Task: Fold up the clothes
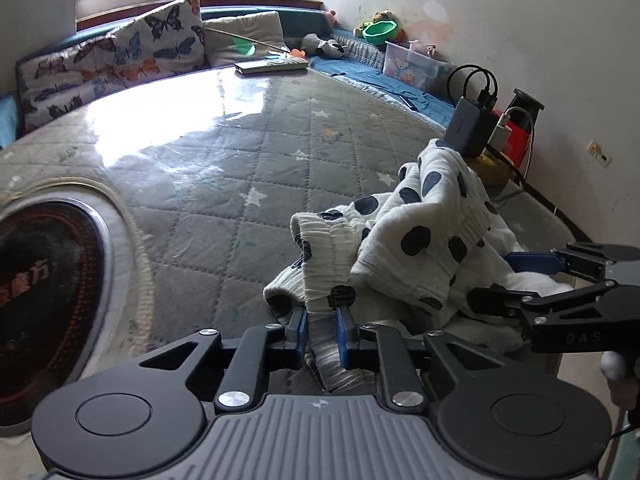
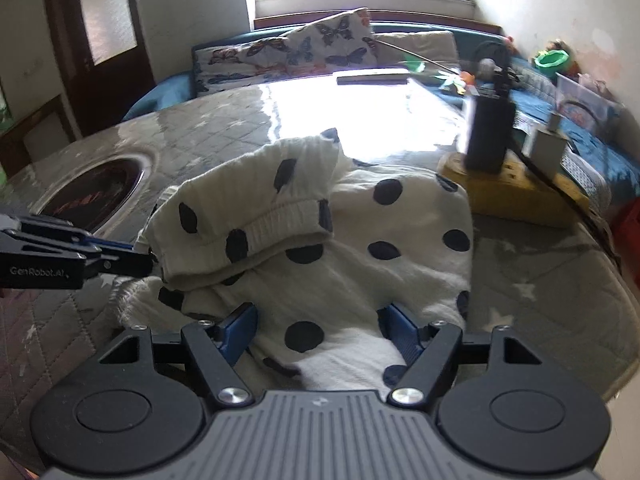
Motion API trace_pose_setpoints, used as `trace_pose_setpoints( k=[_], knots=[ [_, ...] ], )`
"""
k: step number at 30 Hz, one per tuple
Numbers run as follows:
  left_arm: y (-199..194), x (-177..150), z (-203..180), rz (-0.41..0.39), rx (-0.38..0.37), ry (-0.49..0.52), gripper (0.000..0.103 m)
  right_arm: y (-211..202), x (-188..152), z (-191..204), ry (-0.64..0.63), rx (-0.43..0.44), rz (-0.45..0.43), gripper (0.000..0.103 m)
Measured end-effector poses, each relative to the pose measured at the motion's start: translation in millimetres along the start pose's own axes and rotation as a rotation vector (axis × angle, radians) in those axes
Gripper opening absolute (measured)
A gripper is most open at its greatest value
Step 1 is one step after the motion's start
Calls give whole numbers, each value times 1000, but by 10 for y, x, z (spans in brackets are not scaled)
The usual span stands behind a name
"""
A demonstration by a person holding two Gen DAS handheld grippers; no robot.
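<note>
A white knit garment with dark polka dots point(image 1: 420, 232) point(image 2: 360, 240) lies bunched on the quilted star-print surface point(image 1: 240, 168), with one ribbed-cuff part folded over the top. My left gripper point(image 1: 322, 320) is shut on a ribbed strip of the garment at its near edge. In the right wrist view it shows as a black tool at the garment's left side point(image 2: 140, 254). My right gripper point(image 2: 318, 314) stands open, its blue-padded fingers point(image 2: 240, 328) wide apart with the garment's bulk lying between them. From the left wrist view it reaches in from the right point(image 1: 496, 278).
A yellow power strip point(image 2: 512, 196) with chargers and cables point(image 1: 472, 128) sits just behind the garment on the right. A dark oval inset point(image 1: 48, 300) lies in the surface to the left. Butterfly cushions point(image 1: 120, 56), a flat book-like object point(image 1: 272, 65) and toys line the far side.
</note>
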State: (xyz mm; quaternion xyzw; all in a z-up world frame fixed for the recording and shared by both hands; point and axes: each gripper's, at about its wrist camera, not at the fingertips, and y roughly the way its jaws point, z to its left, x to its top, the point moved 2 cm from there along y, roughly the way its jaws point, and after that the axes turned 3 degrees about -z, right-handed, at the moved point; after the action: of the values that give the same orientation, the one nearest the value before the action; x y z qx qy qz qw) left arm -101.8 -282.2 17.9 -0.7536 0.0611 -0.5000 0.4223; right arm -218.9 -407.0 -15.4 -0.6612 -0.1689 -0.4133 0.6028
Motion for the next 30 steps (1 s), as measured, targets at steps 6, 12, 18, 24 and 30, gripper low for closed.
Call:
trace_pose_setpoints(
  k=[6,12,18,24,30],
  knots=[
    [-210,-149,277,-9,70,-36,9,178,101,348,-63,74,1,74],
    [-467,-311,586,-16,170,-93,9,462,284,925,-175,185,6,74],
    [-789,-544,892,-29,232,-186,9,641,416,1535,-265,320,16,74],
    [-1110,-779,1195,-42,290,-281,10,494,479,1911,-342,421,8,73],
    [-1181,-809,1191,-47,314,-306,25,334,576,2029,-328,499,10,73]
  ],
)
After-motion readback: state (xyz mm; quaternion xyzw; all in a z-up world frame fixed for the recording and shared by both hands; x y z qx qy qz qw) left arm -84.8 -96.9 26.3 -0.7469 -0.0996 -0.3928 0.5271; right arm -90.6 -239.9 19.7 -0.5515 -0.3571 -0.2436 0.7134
